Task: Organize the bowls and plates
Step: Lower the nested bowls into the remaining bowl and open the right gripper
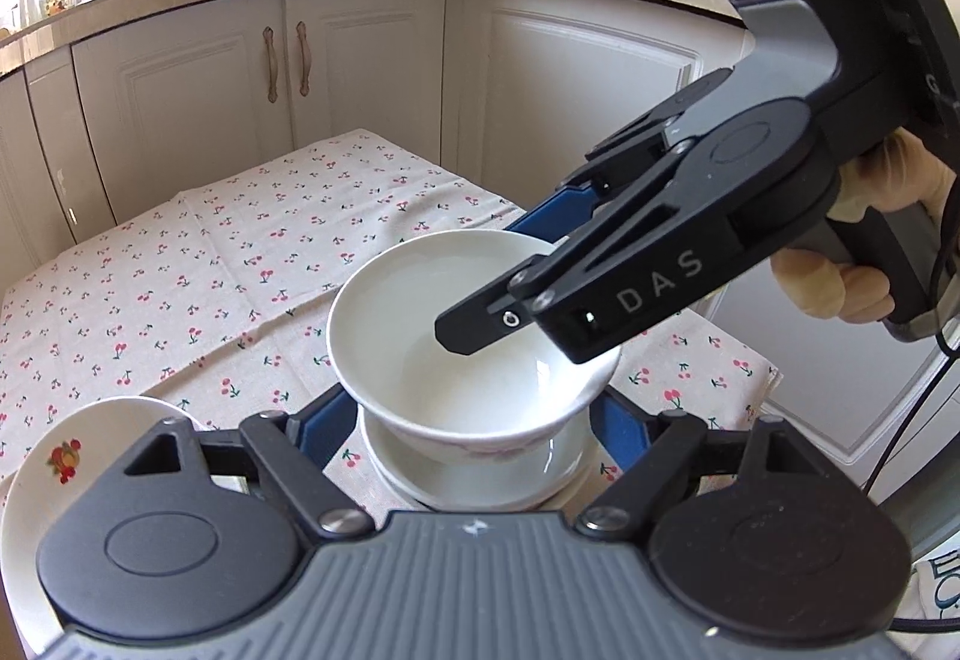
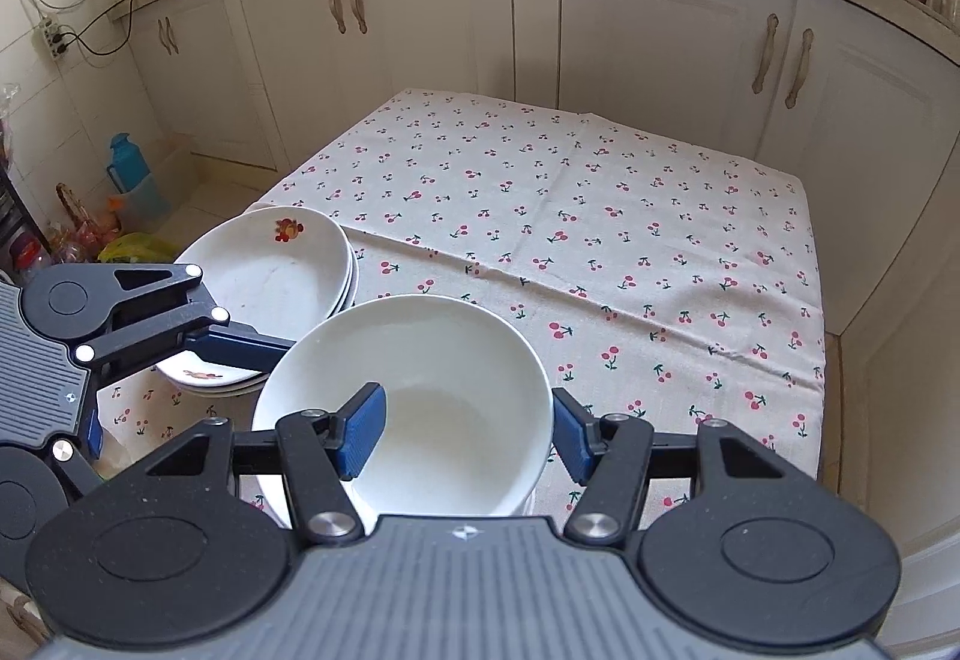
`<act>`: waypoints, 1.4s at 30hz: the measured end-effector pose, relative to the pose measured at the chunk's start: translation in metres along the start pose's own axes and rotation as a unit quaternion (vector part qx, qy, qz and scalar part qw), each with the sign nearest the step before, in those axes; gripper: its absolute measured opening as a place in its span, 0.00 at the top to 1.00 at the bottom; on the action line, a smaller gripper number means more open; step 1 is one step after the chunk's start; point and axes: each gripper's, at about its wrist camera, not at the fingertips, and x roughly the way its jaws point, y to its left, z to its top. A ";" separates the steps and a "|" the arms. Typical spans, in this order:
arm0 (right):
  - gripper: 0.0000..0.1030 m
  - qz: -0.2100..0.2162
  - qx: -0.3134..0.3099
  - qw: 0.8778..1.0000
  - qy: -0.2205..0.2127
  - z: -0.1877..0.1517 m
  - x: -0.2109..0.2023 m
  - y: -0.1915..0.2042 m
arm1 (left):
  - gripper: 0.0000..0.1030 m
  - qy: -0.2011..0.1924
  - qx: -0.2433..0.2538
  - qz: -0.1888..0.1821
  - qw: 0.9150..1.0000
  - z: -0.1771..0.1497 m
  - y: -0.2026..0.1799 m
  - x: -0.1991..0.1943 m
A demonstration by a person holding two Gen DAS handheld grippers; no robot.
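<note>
From my right wrist view, the upper bowl point(image 2: 420, 408) sits in another bowl point(image 2: 273, 504); stacked plates point(image 2: 270, 270) lie at ten o'clock, apparently touching, on the tablecloth point(image 2: 600, 240).

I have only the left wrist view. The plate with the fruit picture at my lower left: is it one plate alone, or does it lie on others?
Observer: It tops a stack of plates; several rims show beneath it.
Operator: How does the right tool grip the white bowl?
Observer: It is shut on the wall of the white bowl: one blue pad is inside and the other is outside.
Operator: What is beside the table on the side of the plates?
Observer: A teal flask stands on the floor, with a yellow bag near it.
</note>
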 end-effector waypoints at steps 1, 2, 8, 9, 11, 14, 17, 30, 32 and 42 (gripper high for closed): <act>0.37 0.002 0.001 1.000 0.000 -0.001 0.000 0.000 | 0.18 0.001 0.000 0.000 1.000 -0.001 0.000 0.000; 0.37 0.003 0.002 1.000 0.000 -0.002 0.000 0.000 | 0.18 0.002 -0.002 -0.001 1.000 -0.002 -0.001 -0.001; 0.37 0.007 0.003 1.000 0.002 -0.005 0.001 0.002 | 0.18 0.005 -0.016 -0.003 1.000 -0.006 0.000 0.000; 0.37 0.008 0.004 1.000 0.002 -0.006 0.002 0.002 | 0.18 0.006 -0.016 -0.003 1.000 -0.007 0.000 0.001; 0.37 0.009 0.003 1.000 0.002 -0.007 0.002 0.003 | 0.18 0.008 -0.015 -0.004 1.000 -0.007 0.000 0.001; 0.37 0.008 0.003 1.000 0.004 -0.008 0.003 0.003 | 0.18 0.011 -0.017 -0.005 1.000 -0.008 0.000 0.002; 0.37 0.010 0.006 1.000 0.006 -0.008 0.006 0.002 | 0.18 0.013 -0.020 -0.007 1.000 -0.009 0.001 0.003; 0.37 0.013 0.013 1.000 0.013 -0.012 0.013 -0.001 | 0.18 0.018 -0.024 -0.011 0.999 -0.011 0.004 0.007; 0.37 0.014 0.015 1.000 0.012 -0.013 0.013 -0.002 | 0.18 0.018 -0.025 -0.012 0.999 -0.011 0.004 0.008; 0.36 0.016 0.019 1.000 0.013 -0.014 0.016 -0.002 | 0.18 0.021 -0.032 -0.016 0.999 -0.012 0.006 0.011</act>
